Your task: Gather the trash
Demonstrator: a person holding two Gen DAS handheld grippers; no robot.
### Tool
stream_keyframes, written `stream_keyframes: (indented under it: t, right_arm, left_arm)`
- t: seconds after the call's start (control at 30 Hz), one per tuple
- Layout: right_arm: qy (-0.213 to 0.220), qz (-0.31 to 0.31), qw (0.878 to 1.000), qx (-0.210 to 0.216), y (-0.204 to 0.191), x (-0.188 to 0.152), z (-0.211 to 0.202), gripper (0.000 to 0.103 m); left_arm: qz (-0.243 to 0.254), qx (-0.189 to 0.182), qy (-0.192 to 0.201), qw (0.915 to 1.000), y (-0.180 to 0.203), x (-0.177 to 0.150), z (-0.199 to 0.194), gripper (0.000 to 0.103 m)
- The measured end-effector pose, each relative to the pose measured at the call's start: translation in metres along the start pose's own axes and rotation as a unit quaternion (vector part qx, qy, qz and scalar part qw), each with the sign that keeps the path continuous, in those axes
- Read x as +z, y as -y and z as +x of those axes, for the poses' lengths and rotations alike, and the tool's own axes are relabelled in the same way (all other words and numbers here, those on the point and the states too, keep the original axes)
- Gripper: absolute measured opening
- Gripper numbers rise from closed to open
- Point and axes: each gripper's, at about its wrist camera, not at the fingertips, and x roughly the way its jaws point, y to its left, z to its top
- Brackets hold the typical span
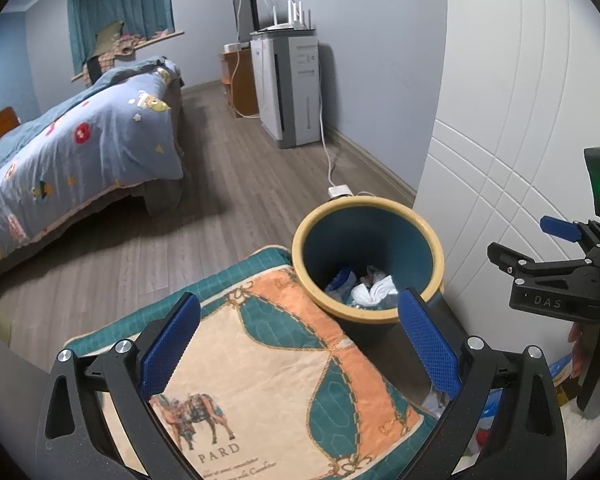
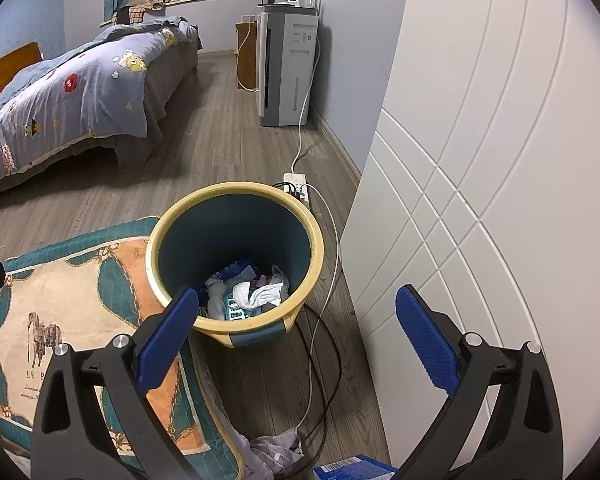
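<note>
A round trash bin (image 1: 420,224) with a yellow rim and teal inside stands on the floor by a patterned cushion (image 1: 260,360). It also shows in the right wrist view (image 2: 316,240). Crumpled white tissue and wrappers (image 2: 256,292) lie at its bottom, also seen in the left wrist view (image 1: 374,286). My left gripper (image 1: 300,344) is open and empty above the cushion, just short of the bin. My right gripper (image 2: 296,340) is open and empty over the bin's near rim. The right gripper also shows at the right edge of the left wrist view (image 1: 548,256).
A white wardrobe door (image 2: 480,160) stands close on the right. A power strip (image 2: 296,184) and cables (image 2: 324,360) lie on the wood floor beside the bin. A grey cloth (image 2: 276,452) and a blue packet (image 2: 352,468) lie near. A bed (image 1: 80,140) stands left.
</note>
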Motion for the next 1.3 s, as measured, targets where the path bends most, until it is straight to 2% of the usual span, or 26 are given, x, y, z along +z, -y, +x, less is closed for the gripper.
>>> stream_keyframes:
  t: [1.3]
  right_arm:
    - [0.0,-0.005,1.0,-0.003,0.0013,-0.0015,0.0021,0.097]
  left_arm:
    - [0.003,-0.007,0.006,1.0,0.0008,0.0013,-0.0015,0.098]
